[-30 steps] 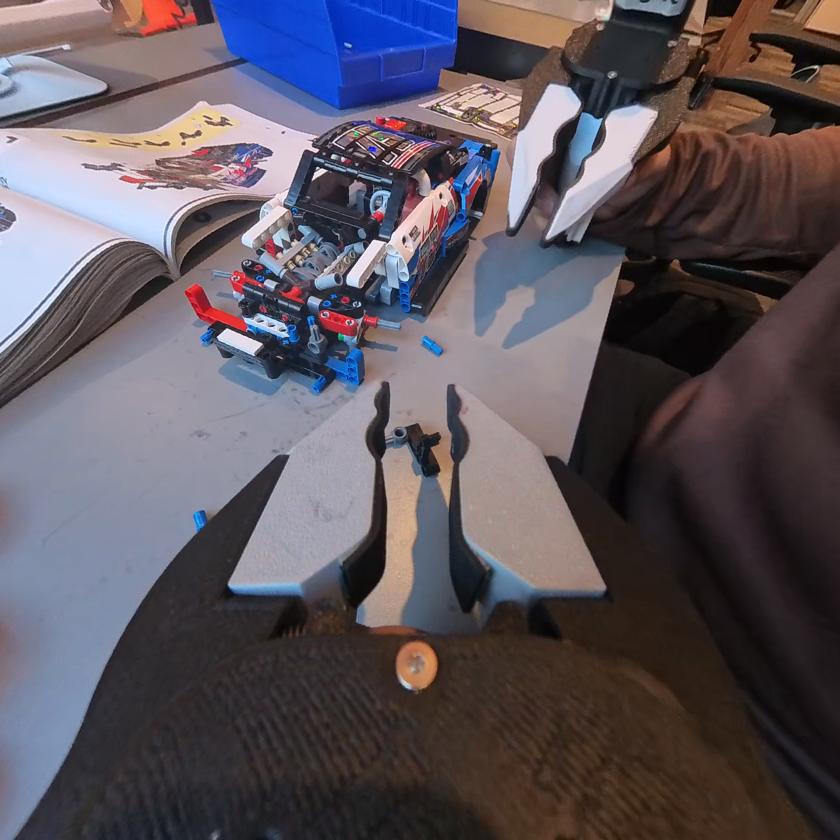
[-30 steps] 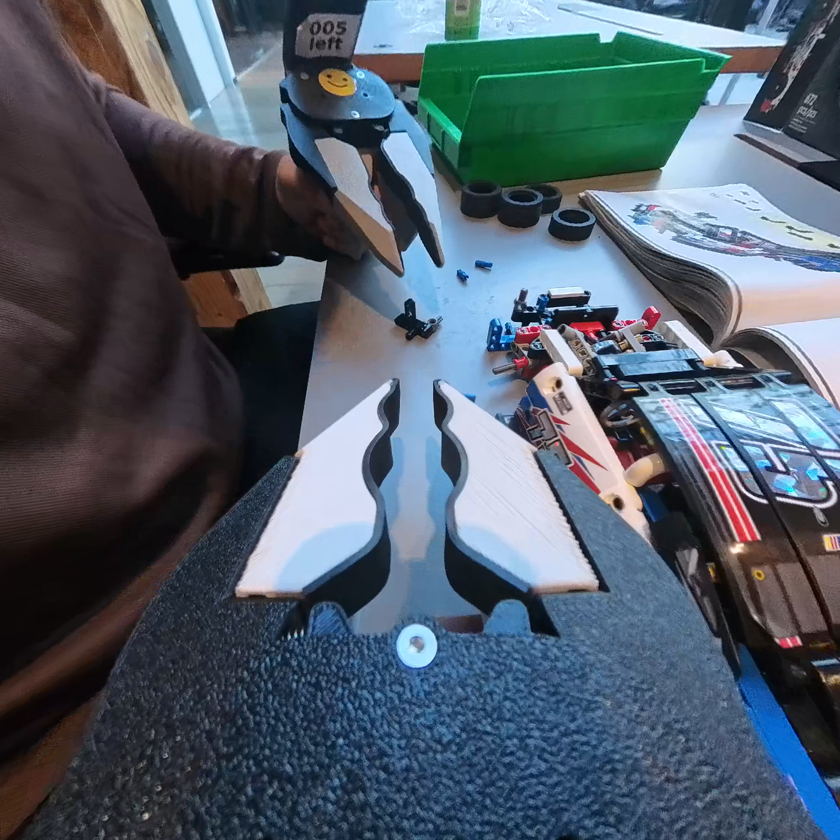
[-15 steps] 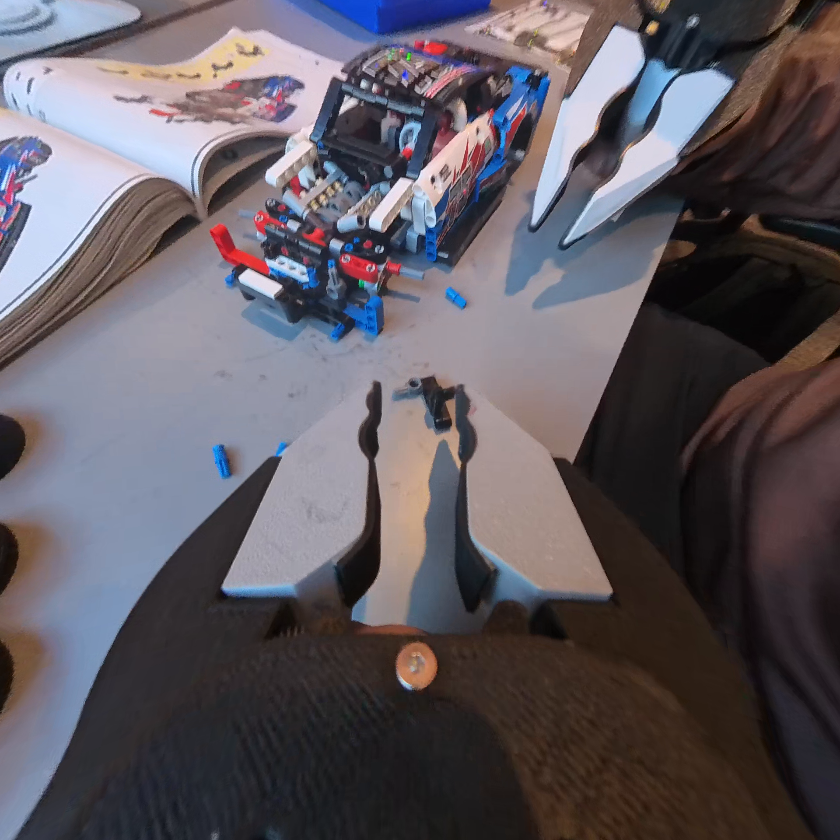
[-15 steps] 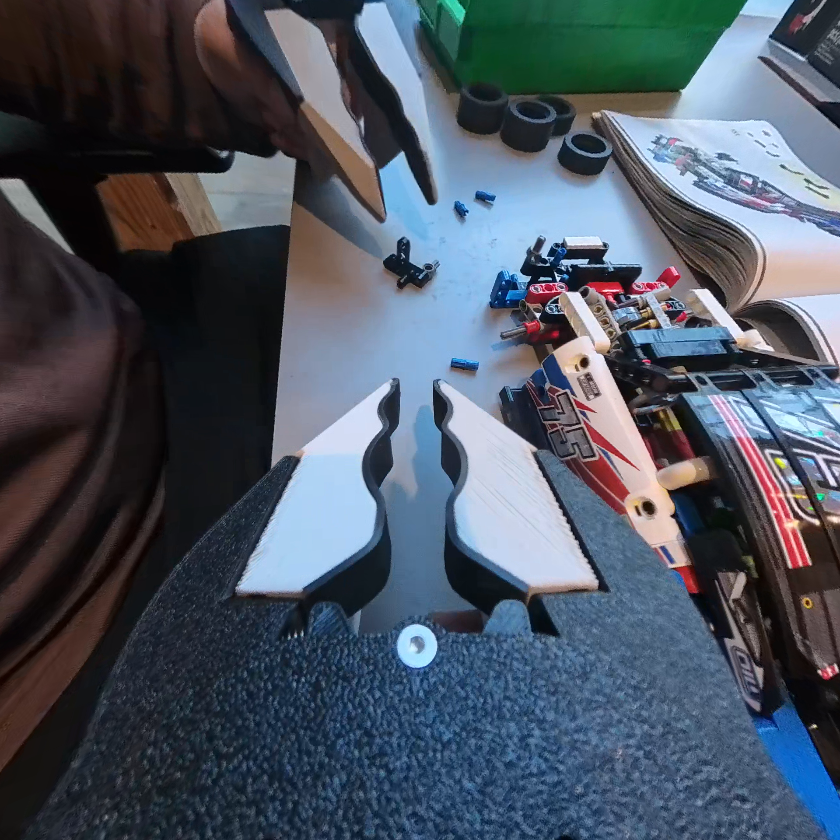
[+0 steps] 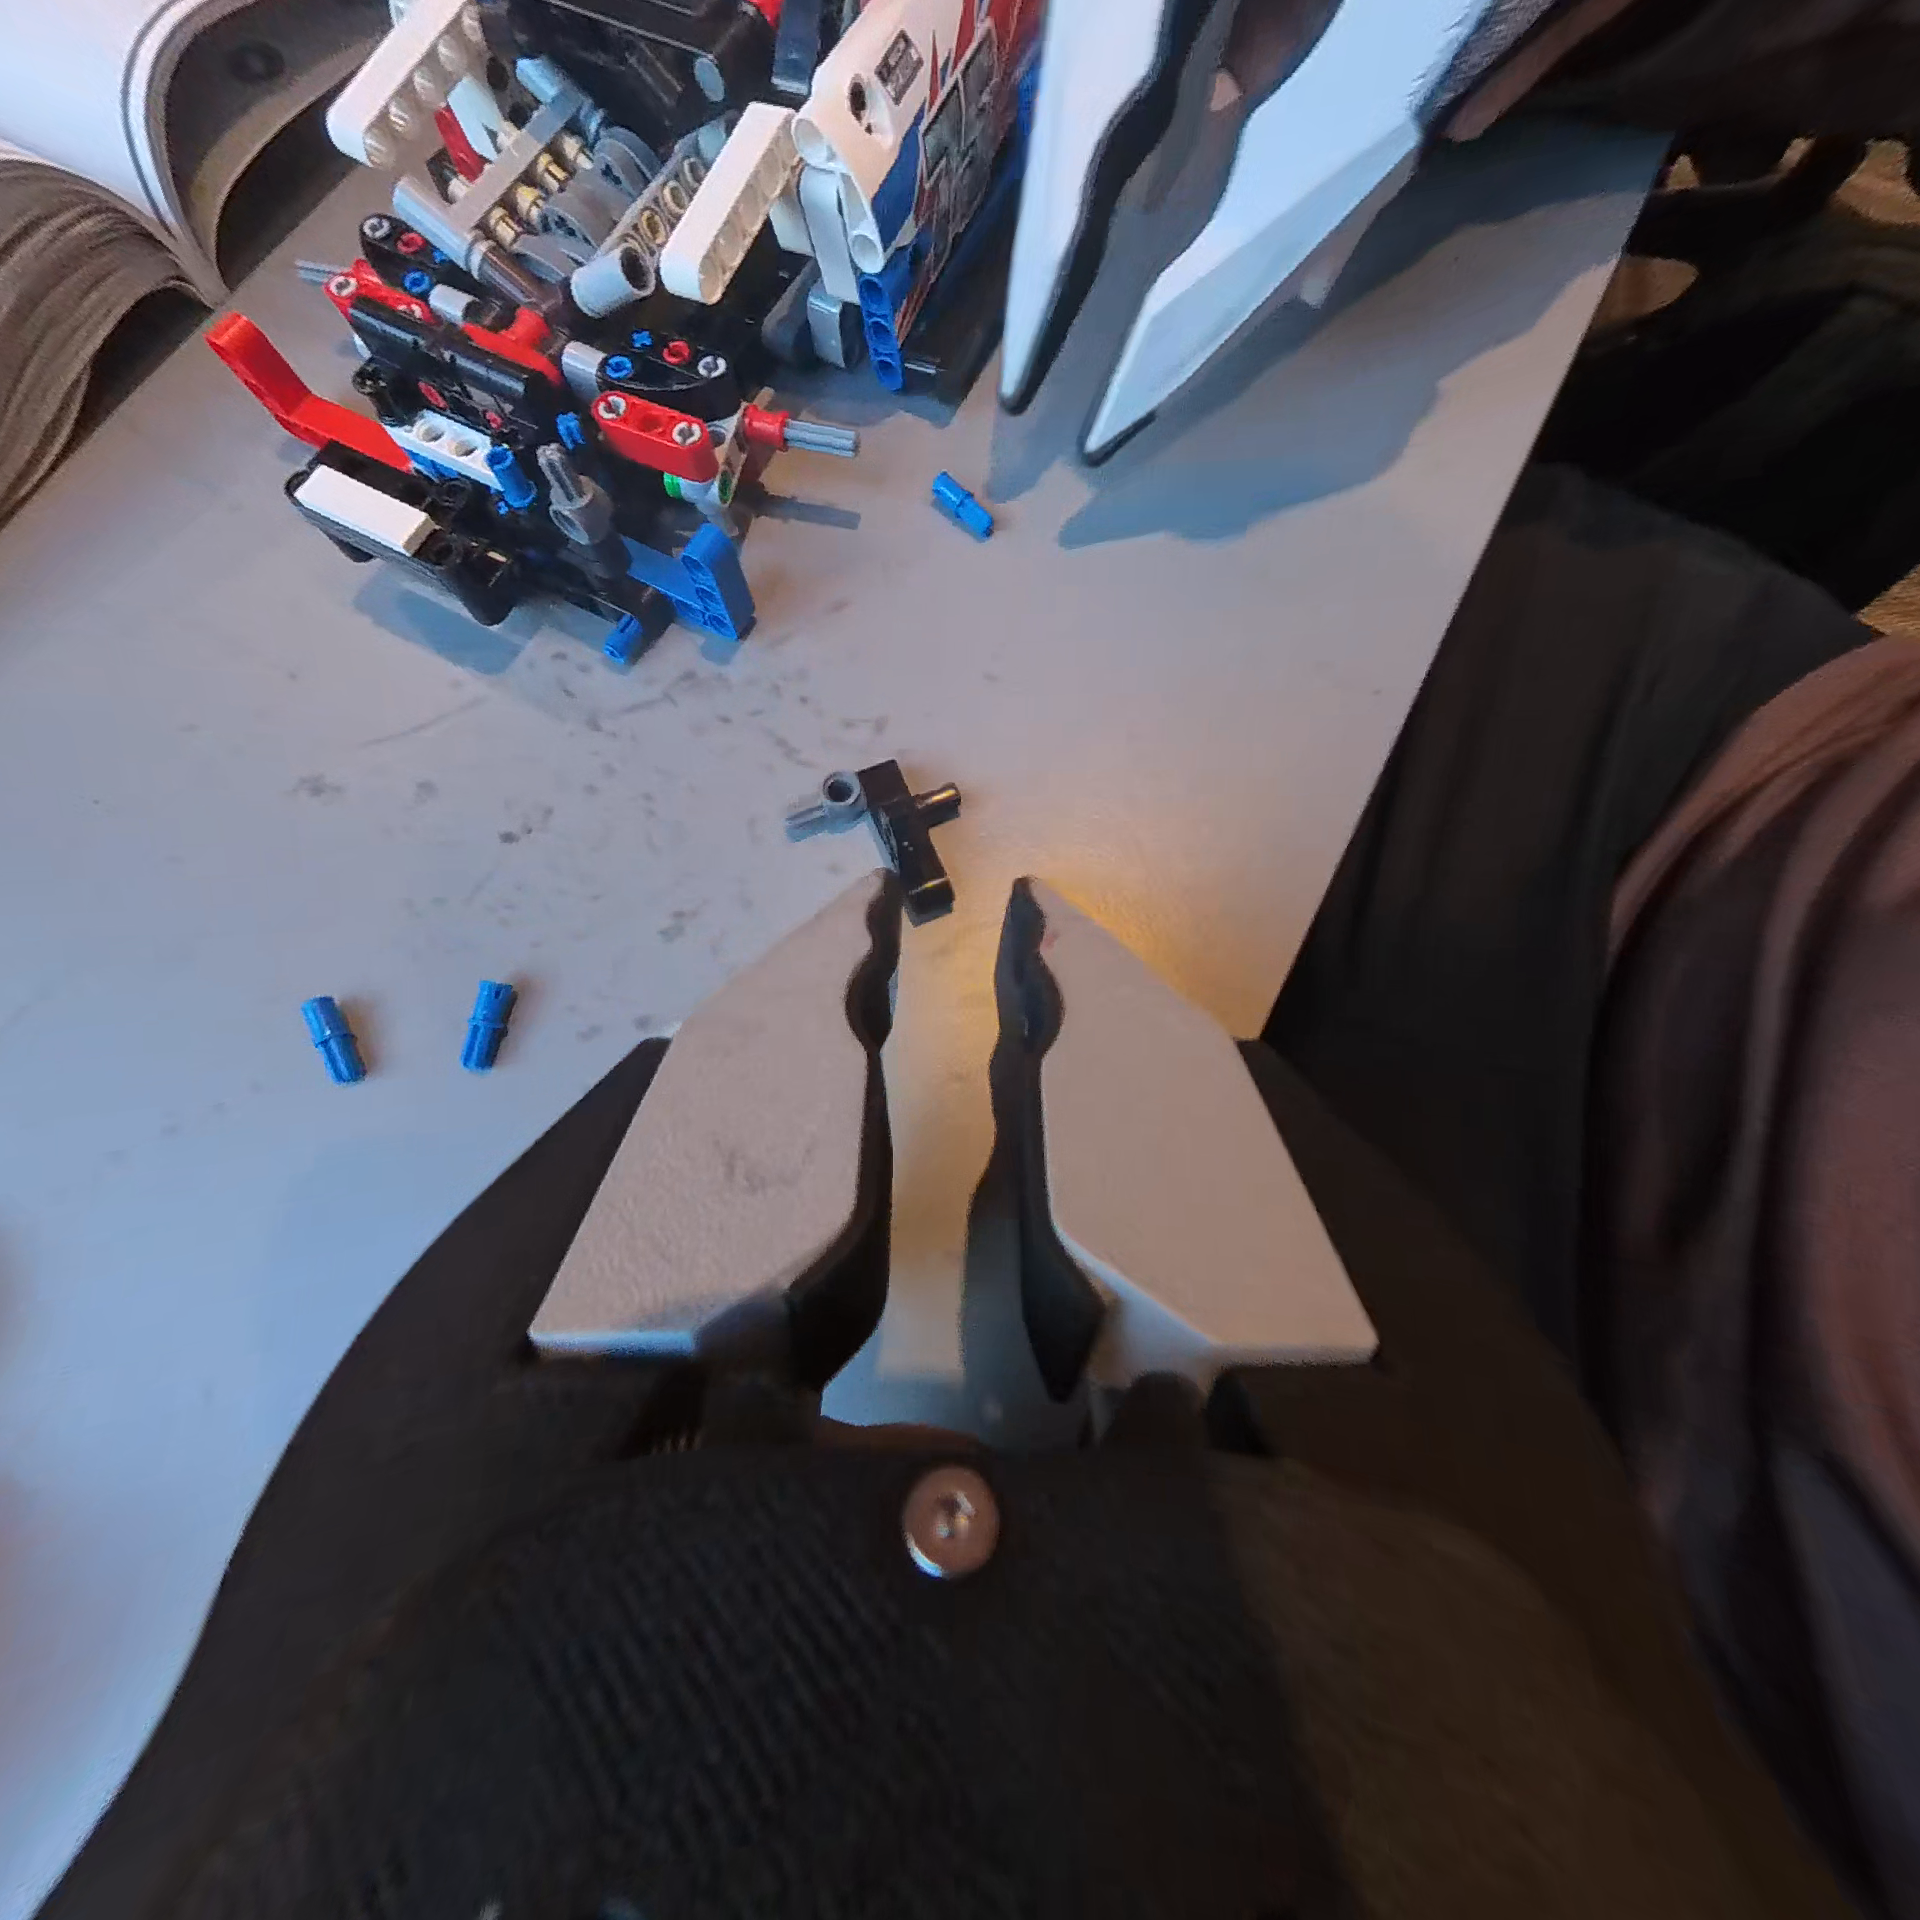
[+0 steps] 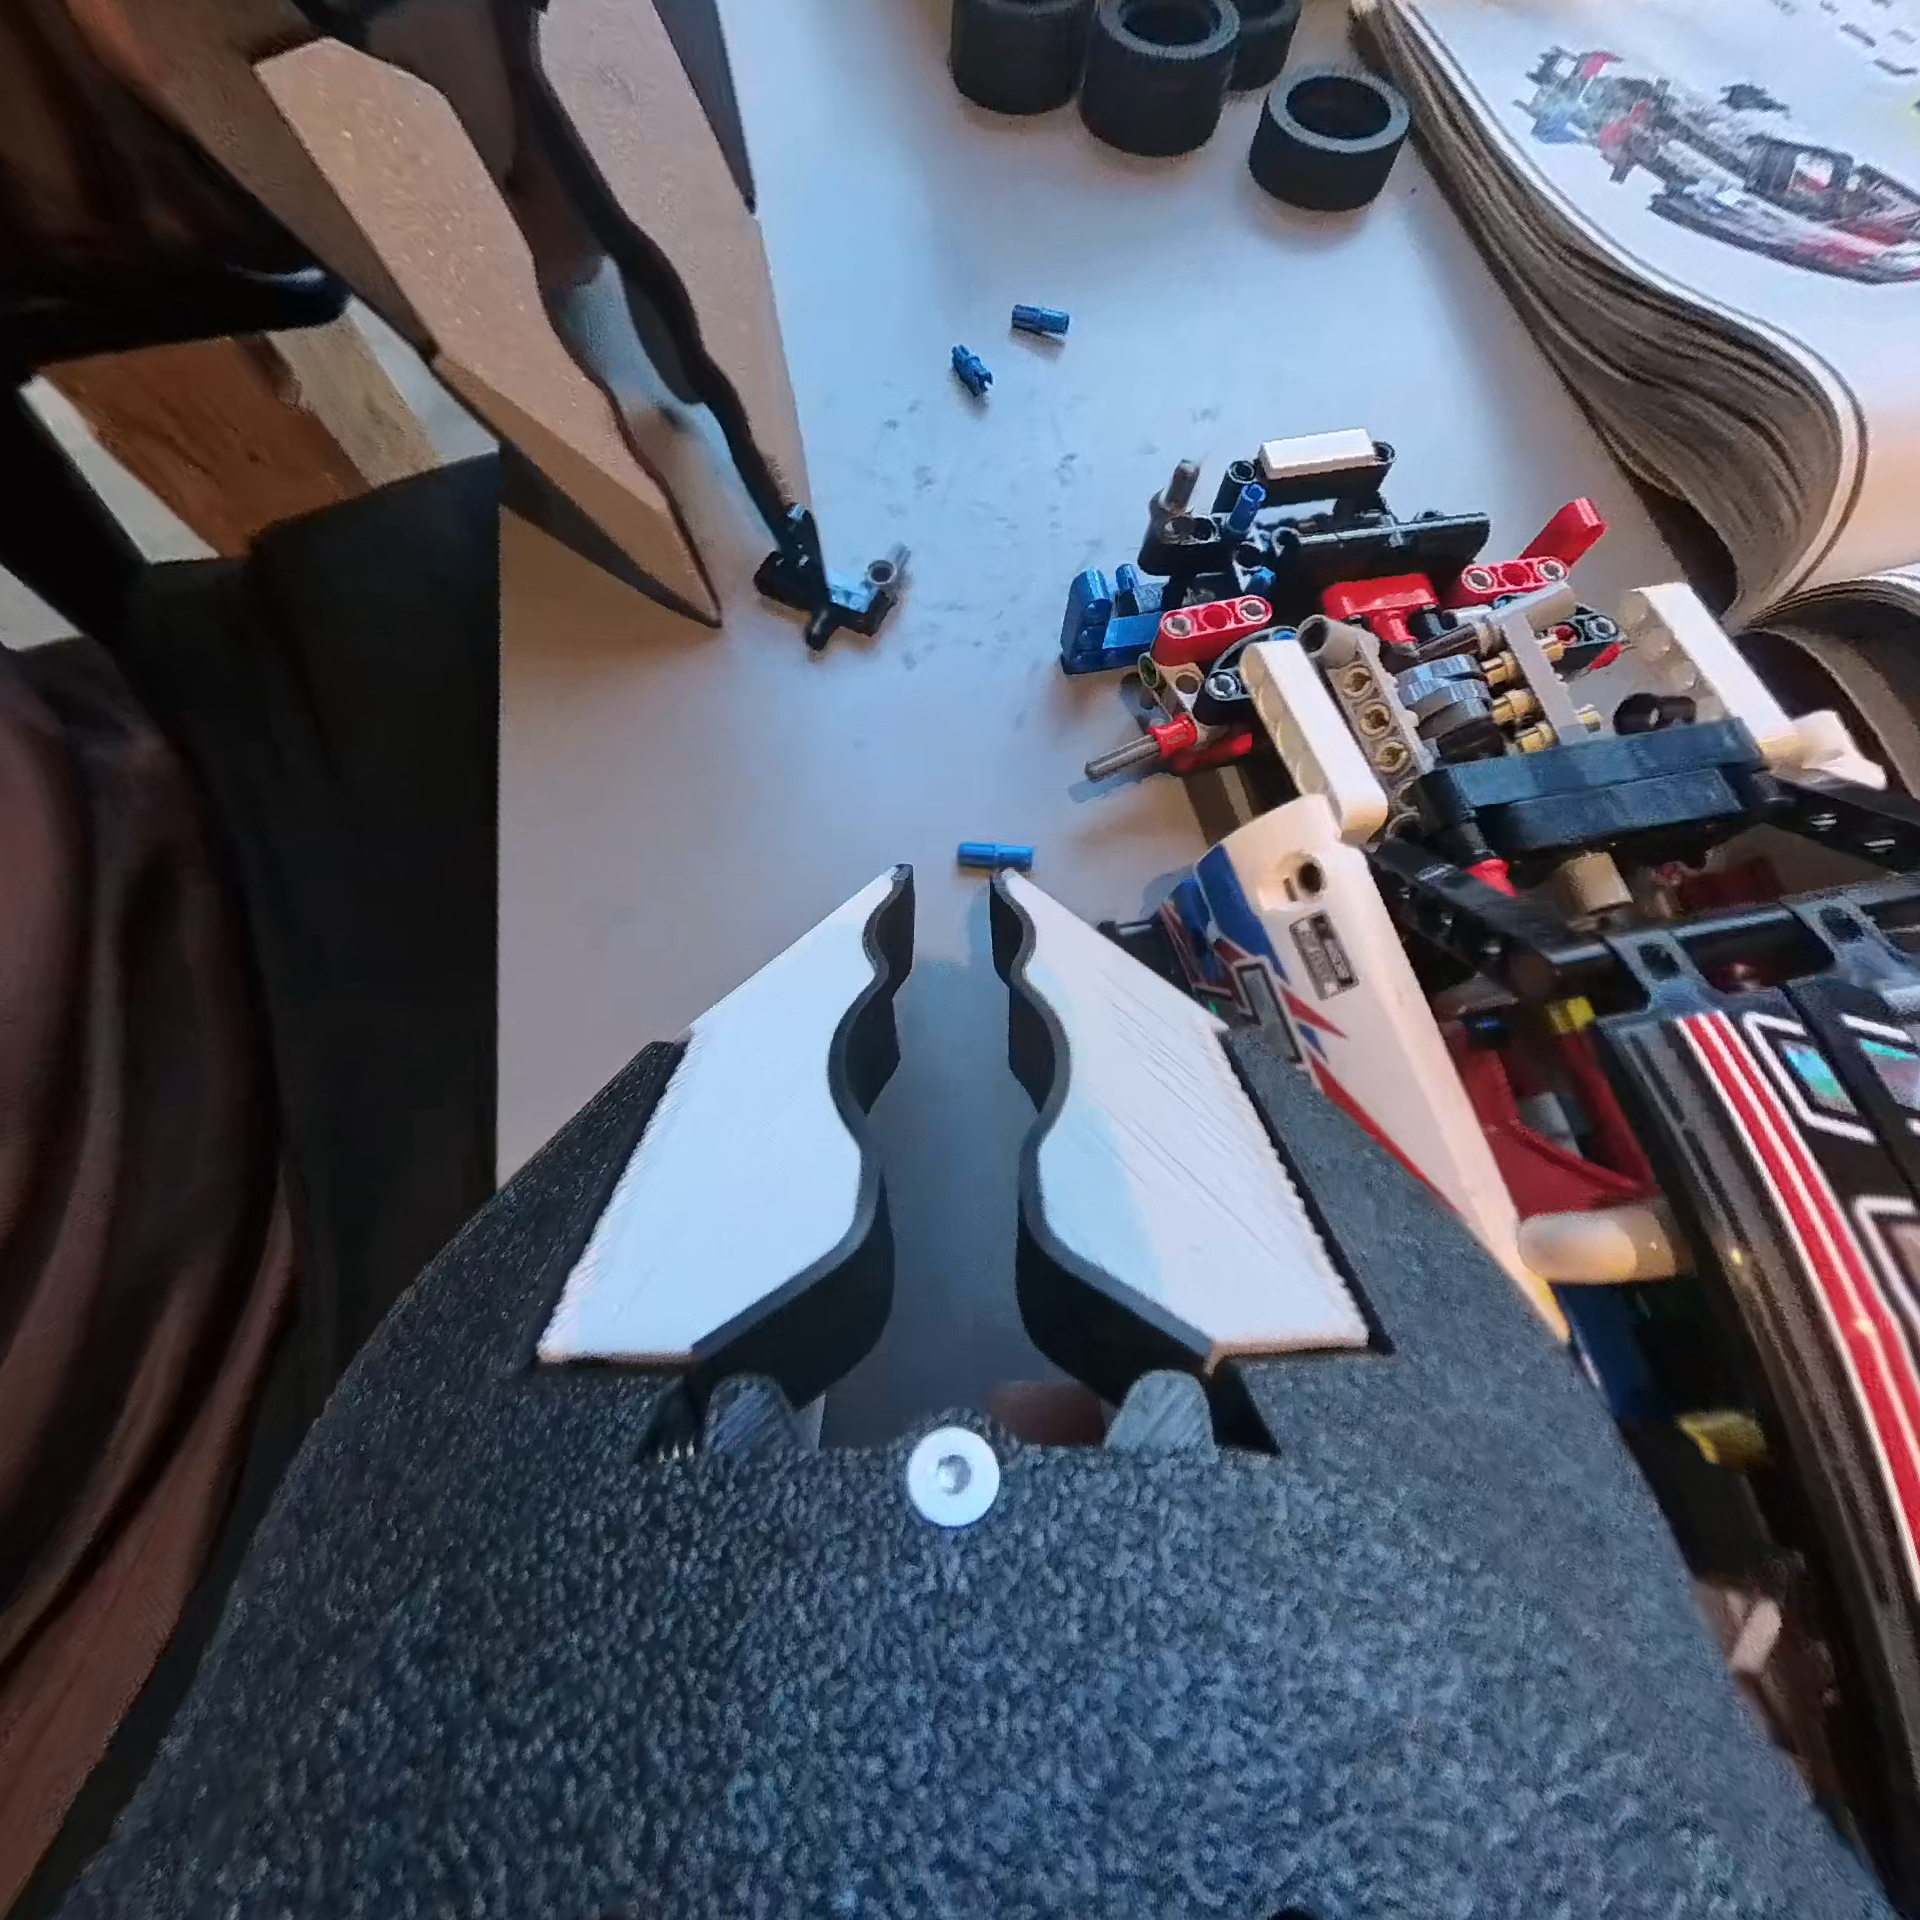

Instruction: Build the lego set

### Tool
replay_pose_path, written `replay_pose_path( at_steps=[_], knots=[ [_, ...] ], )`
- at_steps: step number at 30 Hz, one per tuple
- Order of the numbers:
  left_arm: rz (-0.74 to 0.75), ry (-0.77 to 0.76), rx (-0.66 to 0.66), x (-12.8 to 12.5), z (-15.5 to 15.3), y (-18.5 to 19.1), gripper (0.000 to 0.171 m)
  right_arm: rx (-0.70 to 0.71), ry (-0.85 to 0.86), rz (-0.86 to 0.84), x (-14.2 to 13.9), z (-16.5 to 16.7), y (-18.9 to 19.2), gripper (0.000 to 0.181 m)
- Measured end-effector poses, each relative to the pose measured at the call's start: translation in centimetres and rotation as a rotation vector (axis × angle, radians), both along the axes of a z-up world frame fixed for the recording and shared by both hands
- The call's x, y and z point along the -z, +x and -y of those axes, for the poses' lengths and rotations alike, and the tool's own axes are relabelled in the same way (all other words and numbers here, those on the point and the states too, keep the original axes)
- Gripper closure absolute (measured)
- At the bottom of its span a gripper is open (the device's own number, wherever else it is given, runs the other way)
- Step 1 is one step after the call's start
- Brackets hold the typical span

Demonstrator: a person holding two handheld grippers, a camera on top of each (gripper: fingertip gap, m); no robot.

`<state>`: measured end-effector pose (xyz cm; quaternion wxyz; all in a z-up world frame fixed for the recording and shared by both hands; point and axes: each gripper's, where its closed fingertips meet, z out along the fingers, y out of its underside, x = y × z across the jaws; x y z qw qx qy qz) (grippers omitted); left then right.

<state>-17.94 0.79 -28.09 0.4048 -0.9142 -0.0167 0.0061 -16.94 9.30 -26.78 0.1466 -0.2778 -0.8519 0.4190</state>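
I am lining up the left gripper (image 5: 951,888), jaws parted and empty, on the small black connector piece (image 5: 902,831) lying on the bench (image 5: 260,810) just ahead; next I judge a short advance and squeeze. The right gripper (image 6: 951,883) is hovering open.

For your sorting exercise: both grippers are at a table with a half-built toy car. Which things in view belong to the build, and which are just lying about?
Belongs to the build:
- car model
- small black and grey piece ahead of the left gripper
- loose blue pins
- blue pin ahead of the right gripper
- black tyres
- instruction book

Just lying about:
- nothing visible on the table
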Motion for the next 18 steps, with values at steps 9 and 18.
replay_pose_path(
  at_steps=[9, 18],
  knots=[
    [0.100, 0.013, 0.097, -0.1, -0.7, 1.9, 0.148, -0.040, 0.039, 0.086, 1.2, 1.5, -0.9, 0.174],
    [0.176, 0.066, 0.109, -0.9, -0.7, 2.1, 0.147, -0.049, -0.025, 0.064, 0.2, 1.3, -1.2, 0.175]
  ],
)
